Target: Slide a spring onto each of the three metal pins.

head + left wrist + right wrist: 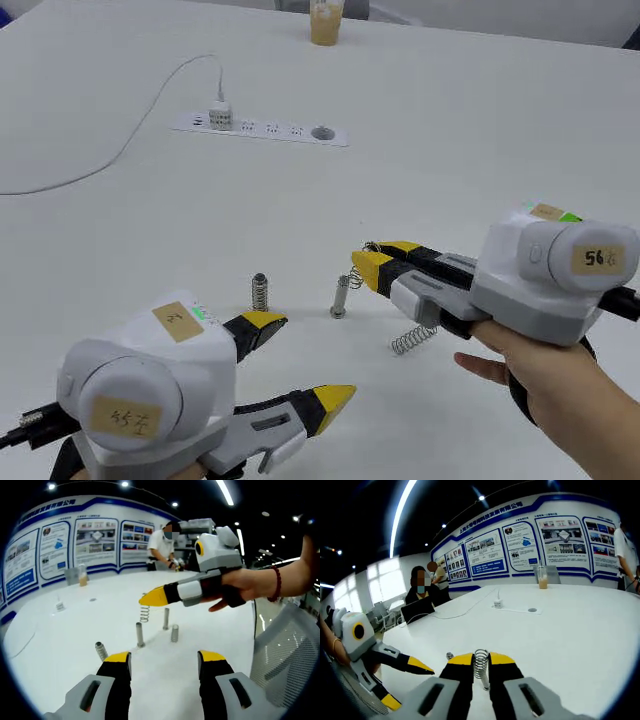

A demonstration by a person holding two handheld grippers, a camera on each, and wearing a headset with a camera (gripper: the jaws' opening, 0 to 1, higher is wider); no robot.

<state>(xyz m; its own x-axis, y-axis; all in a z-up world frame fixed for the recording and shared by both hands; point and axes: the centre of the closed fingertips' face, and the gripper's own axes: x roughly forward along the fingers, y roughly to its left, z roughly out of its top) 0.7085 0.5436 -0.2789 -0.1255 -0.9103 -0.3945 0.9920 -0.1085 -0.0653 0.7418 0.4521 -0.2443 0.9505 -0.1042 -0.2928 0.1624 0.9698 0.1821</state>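
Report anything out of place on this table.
One spring lies on its side on the table by the right tool, loose rather than on a pin. Nothing else looks askew or damaged.

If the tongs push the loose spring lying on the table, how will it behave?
The loose spring lies on its side, so it would probably roll. Its thin open coils look light and flexible, so it may bend or skid.
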